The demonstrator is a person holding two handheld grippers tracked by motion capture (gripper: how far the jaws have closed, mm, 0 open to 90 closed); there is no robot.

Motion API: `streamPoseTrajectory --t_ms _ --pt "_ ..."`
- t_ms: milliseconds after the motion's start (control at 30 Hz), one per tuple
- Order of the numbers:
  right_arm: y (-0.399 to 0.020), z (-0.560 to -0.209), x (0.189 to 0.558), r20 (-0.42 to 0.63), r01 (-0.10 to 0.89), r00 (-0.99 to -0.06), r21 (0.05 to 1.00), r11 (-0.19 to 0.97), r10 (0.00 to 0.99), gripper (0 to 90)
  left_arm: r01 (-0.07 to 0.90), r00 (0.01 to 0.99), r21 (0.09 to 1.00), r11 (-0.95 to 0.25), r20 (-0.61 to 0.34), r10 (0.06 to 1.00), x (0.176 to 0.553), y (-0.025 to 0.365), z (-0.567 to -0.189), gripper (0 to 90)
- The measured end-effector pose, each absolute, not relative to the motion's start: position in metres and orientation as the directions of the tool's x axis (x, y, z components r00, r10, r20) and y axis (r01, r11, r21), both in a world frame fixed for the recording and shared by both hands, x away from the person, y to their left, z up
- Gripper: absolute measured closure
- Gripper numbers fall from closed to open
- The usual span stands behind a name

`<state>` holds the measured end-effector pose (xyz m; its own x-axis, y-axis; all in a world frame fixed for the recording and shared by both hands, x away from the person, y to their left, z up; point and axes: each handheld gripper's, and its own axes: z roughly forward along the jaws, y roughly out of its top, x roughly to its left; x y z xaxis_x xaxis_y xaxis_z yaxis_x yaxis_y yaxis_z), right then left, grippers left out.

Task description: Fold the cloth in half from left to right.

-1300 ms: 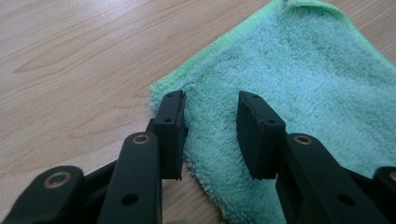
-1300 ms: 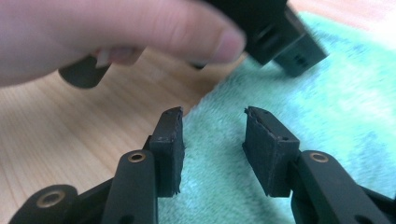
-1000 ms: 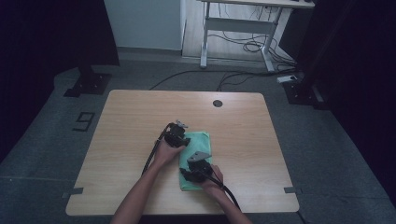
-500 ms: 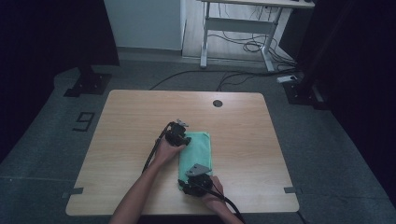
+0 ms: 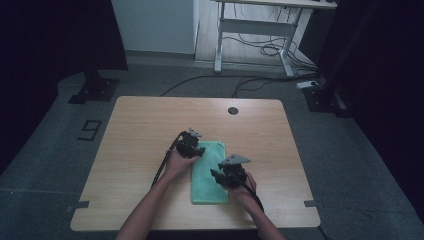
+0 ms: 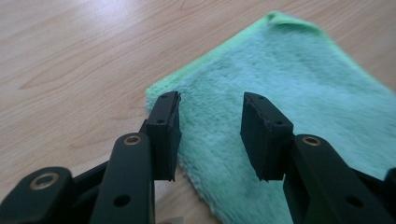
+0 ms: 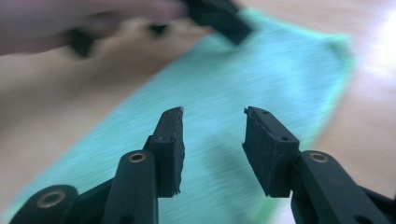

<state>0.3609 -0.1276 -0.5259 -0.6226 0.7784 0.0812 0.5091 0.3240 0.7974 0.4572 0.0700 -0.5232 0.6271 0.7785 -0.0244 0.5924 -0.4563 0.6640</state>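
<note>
Green fleece folded cloth [image 5: 209, 172] lies long axis toward person; left gripper [image 6: 211, 135] over far-left corner, jaws just widening, empty; right gripper [image 7: 212, 144] over near-right edge, jaws narrowing, nothing gripped.

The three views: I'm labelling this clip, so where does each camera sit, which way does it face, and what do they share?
High view: above the person's side, facing forward and down on the light wooden table; both forearms and the left gripper and right gripper show.
Left gripper view: on the left gripper, looking along its open jaws at a corner of the green terry cloth.
Right gripper view: on the right gripper, jaws open over the cloth, the other hand beyond.
All share the cloth.
</note>
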Motion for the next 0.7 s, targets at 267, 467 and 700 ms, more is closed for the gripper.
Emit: streamPoseTrajectory --t_ms 267,467,700 --pt "-0.136 -0.522 0.415 0.059 0.530 -0.579 0.785 0.320 0.814 60.8 0.588 0.653 0.639 -0.497 -0.011 0.757 0.447 0.072 -0.526 58.2" --pt "-0.140 -0.522 0.441 0.047 0.538 -0.553 0.782 0.314 0.832 60.8 0.610 0.634 0.638 -0.470 -0.038 0.772 0.449 0.076 -0.533 58.7" --pt "-0.136 -0.526 0.471 0.045 0.560 -0.535 0.767 0.313 0.844 60.1 0.614 0.628 0.642 -0.460 -0.043 0.777 0.449 0.076 -0.534 58.8"
